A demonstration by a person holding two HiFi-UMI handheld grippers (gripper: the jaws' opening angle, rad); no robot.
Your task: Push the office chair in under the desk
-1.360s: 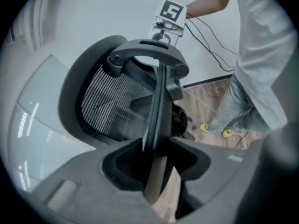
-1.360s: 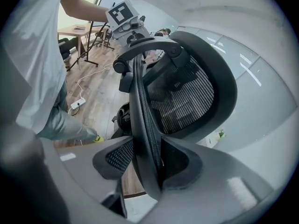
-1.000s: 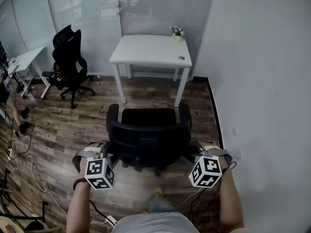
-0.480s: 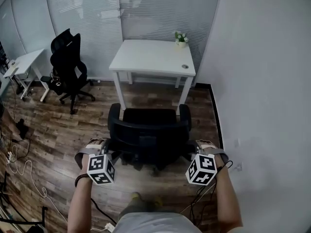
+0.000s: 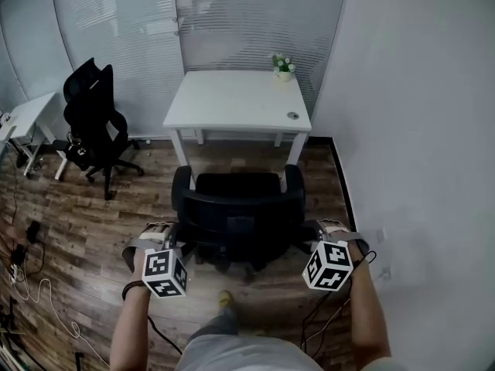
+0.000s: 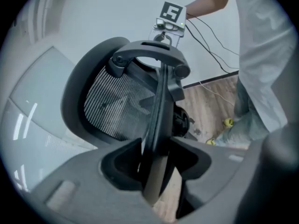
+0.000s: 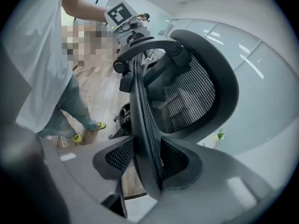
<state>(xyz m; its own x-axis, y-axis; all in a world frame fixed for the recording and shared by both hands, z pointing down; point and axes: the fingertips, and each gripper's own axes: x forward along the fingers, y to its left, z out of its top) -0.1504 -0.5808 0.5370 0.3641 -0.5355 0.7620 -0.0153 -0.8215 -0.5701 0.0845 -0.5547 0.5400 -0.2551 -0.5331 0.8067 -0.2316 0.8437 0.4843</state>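
We held the chair (image 5: 238, 207) by its back, the left gripper (image 6: 156, 164) and right gripper (image 7: 148, 162) each pinching a side edge to steer a straight push. It stood just short of the desk (image 5: 236, 99), not yet under.

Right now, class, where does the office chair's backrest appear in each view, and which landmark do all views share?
Head view: backrest at centre, facing the white desk.
Left gripper view: backrest centre, edge-on, its rim gripped in the left claw.
Right gripper view: backrest centre-right, rim gripped in the right claw.
Shared landmark: the wooden floor.
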